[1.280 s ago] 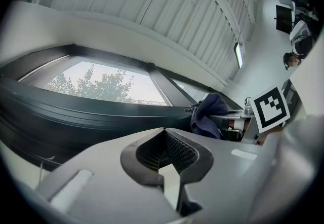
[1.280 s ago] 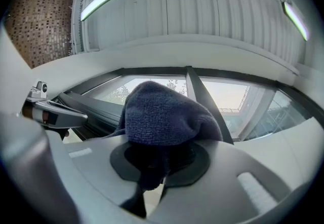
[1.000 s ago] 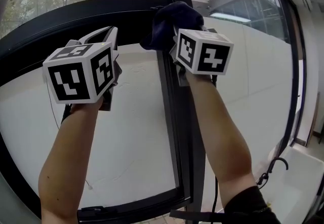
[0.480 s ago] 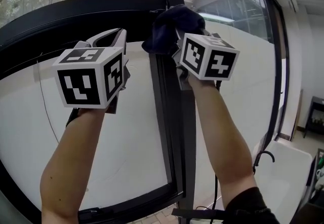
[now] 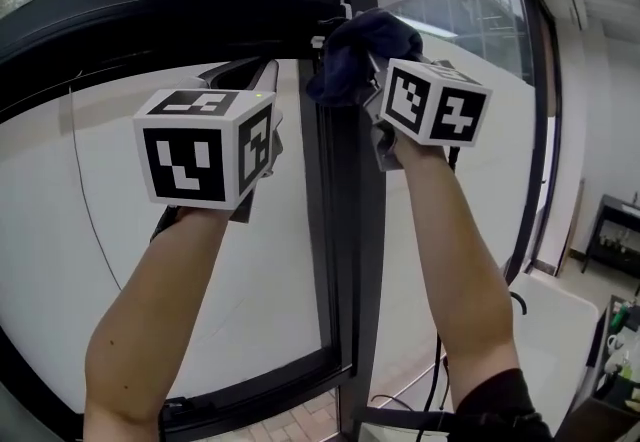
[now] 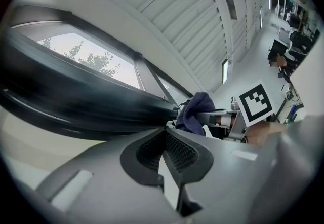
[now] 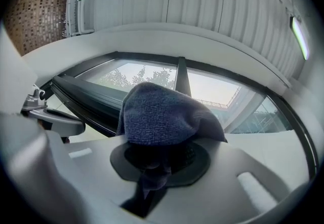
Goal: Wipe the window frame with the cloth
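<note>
Wiping in hand: right gripper [image 7: 159, 162] clamps dark blue terry cloth [image 7: 162, 116] at upper corner of black metal window frame [image 5: 350, 230]. Left gripper [image 6: 164, 137] closed, empty. Next, I judge: press along frame.

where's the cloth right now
Head view, upper centre: the dark blue cloth is clamped in the right gripper, at the upright post of the black window frame.

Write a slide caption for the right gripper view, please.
Right claw shut on a dark blue cloth, held near the black window frame.
</note>
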### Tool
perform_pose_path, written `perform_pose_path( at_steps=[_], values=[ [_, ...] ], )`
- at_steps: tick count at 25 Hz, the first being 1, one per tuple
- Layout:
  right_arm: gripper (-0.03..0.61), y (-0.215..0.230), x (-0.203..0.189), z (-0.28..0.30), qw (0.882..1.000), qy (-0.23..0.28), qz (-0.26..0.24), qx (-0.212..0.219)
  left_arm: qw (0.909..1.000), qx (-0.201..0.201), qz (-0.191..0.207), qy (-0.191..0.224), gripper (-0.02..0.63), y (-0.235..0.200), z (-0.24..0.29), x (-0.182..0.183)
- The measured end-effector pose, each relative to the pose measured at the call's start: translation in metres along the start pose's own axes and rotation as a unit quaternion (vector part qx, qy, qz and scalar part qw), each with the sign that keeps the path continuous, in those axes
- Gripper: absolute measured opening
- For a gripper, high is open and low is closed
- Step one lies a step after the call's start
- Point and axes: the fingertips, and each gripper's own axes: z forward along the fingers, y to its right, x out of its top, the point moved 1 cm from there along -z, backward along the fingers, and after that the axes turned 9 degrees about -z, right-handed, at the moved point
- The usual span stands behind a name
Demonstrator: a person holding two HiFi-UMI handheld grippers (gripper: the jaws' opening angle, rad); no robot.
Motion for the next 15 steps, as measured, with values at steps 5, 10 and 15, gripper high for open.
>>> perform_pose_path(
  at_steps=[5,10,15],
  values=[
    [0.055,-0.005,-0.019,0.023,1.0,-0.002,0.006,-0.004,0.9998,-0.015,-0.008,-0.006,-0.006,0.0,-0.009,-0.015],
    [0.049,-0.005,-0.016,0.027,0.999,0.023,-0.017,-0.016,0.9999,-0.007,-0.01,-0.004,-0.006,-0.012,-0.015,-0.038],
    [0.048,-0.011,-0.022,0.023,0.999,0.019,-0.032,-0.01,0.9994,0.01,-0.03,-0.015,-0.006,-0.03,-0.018,-0.07]
  ],
)
